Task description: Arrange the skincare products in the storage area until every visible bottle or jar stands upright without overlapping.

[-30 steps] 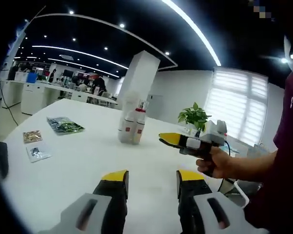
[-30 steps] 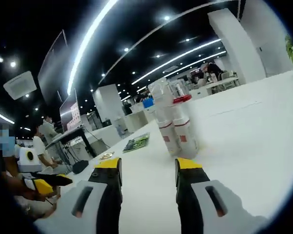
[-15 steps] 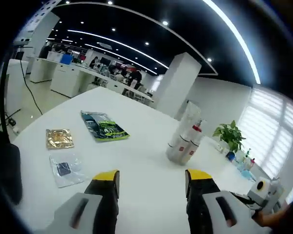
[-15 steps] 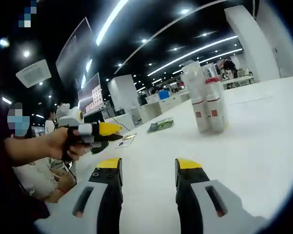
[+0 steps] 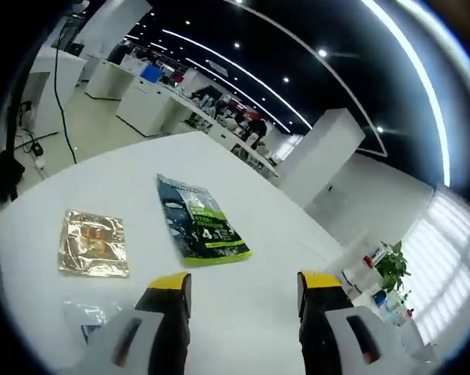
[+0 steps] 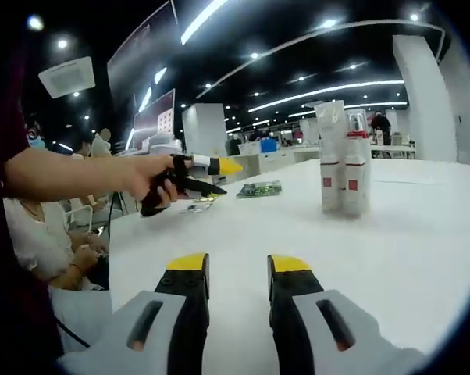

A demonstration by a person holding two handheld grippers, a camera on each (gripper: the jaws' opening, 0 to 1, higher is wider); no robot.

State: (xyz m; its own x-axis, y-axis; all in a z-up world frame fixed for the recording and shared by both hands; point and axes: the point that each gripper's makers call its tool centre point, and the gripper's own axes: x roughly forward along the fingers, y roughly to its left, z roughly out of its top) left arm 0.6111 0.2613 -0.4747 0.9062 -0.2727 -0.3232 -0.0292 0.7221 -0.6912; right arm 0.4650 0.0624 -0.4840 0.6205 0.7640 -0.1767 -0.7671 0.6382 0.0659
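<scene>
The skincare bottles [image 6: 343, 160] stand upright, touching, on the white tabletop [image 6: 422, 234]. Both the left claw [image 5: 241, 285] and the right claw [image 6: 236, 269] hang apart and empty; the left faces the dark green sachet [image 5: 201, 223] and gold sachet [image 5: 94, 243], perhaps its next pickup.

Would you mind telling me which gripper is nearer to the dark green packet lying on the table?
Left. The left gripper hovers just short of the green packet, open. The right gripper sits much farther back, with the packet far across the table.
</scene>
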